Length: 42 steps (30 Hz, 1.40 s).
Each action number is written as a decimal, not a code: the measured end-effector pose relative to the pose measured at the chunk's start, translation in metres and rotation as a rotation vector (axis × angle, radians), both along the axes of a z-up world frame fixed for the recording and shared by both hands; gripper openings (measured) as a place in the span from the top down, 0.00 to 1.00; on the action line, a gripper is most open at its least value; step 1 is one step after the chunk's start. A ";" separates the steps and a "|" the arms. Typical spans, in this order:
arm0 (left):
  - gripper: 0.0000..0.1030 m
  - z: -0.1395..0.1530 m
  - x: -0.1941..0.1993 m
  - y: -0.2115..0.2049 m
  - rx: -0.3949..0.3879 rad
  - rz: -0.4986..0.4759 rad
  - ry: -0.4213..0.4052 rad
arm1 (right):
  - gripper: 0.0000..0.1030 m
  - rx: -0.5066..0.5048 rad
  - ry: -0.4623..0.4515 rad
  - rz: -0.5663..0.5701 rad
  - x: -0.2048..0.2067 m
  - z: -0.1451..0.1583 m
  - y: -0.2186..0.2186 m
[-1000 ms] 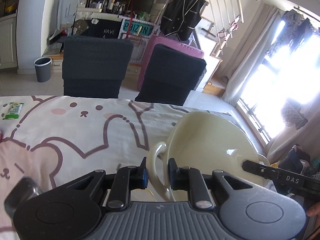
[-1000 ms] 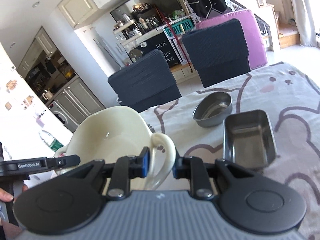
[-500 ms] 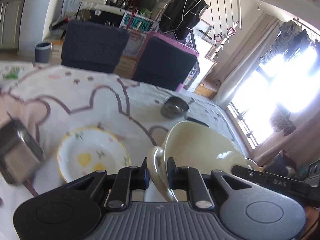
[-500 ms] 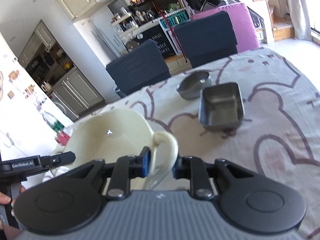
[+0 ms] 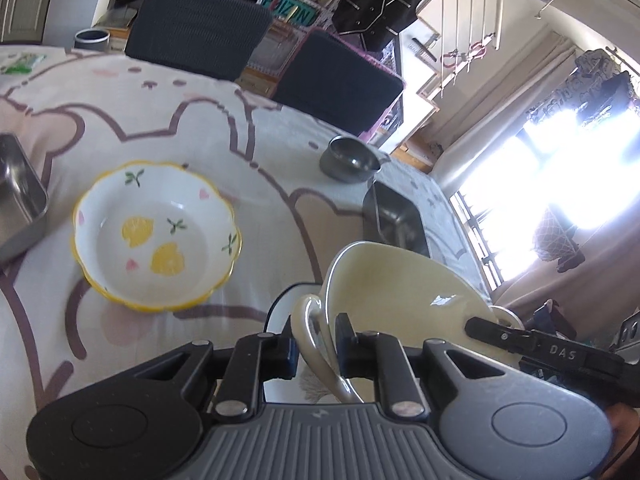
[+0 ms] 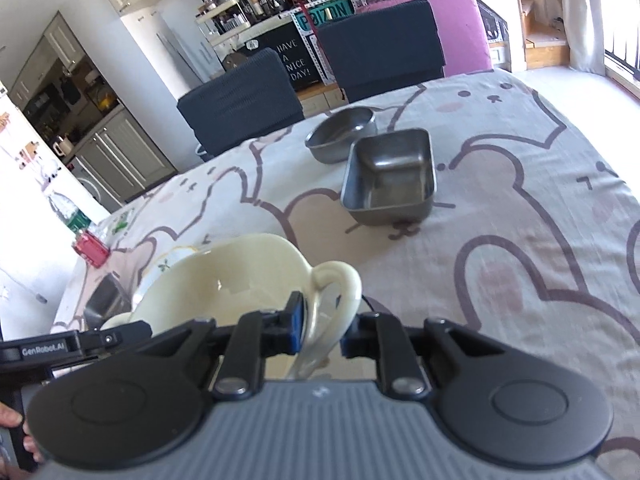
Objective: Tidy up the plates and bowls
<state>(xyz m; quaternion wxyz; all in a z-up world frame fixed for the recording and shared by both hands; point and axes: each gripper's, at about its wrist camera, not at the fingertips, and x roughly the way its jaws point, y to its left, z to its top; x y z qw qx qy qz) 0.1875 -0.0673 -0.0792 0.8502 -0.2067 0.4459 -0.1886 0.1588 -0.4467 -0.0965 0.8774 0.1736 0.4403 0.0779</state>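
Observation:
A cream bowl (image 5: 400,280) with two loop handles hangs tilted just above the tablecloth, carried between both grippers. My left gripper (image 5: 316,350) is shut on one handle (image 5: 308,320). My right gripper (image 6: 320,336) is shut on the opposite handle (image 6: 340,280) of the same bowl (image 6: 224,280). A lemon-patterned bowl (image 5: 156,236) with a yellow rim sits on the cloth to the left of the cream bowl. A round steel bowl (image 6: 340,136) and a rectangular steel tin (image 6: 392,180) stand together farther back. A white dish edge with a dark rim (image 5: 276,312) shows under the cream bowl.
Another steel tin (image 5: 16,196) lies at the left edge of the left wrist view. A red packet (image 6: 90,248) and a bottle sit near the far table corner. Two dark chairs (image 6: 240,92) stand behind the table. A bear-print cloth (image 6: 520,220) covers the table.
Both grippers have carried the cream bowl lower and across the table. The lemon bowl and steel dishes have come into the left wrist view and grown nearer.

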 end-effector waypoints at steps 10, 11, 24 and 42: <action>0.77 -0.032 -0.002 -0.004 0.021 0.035 0.050 | 0.82 -0.060 0.022 0.035 0.000 -0.003 0.006; 0.77 -0.033 -0.003 -0.004 0.021 0.037 0.053 | 0.82 -0.064 0.024 0.039 0.000 -0.003 0.007; 0.73 -0.051 -0.002 -0.011 0.067 0.042 0.088 | 0.81 -0.113 0.059 0.054 0.006 -0.010 0.013; 0.71 -0.061 0.004 -0.013 0.089 0.065 0.109 | 0.81 -0.165 0.087 0.064 0.019 -0.020 0.021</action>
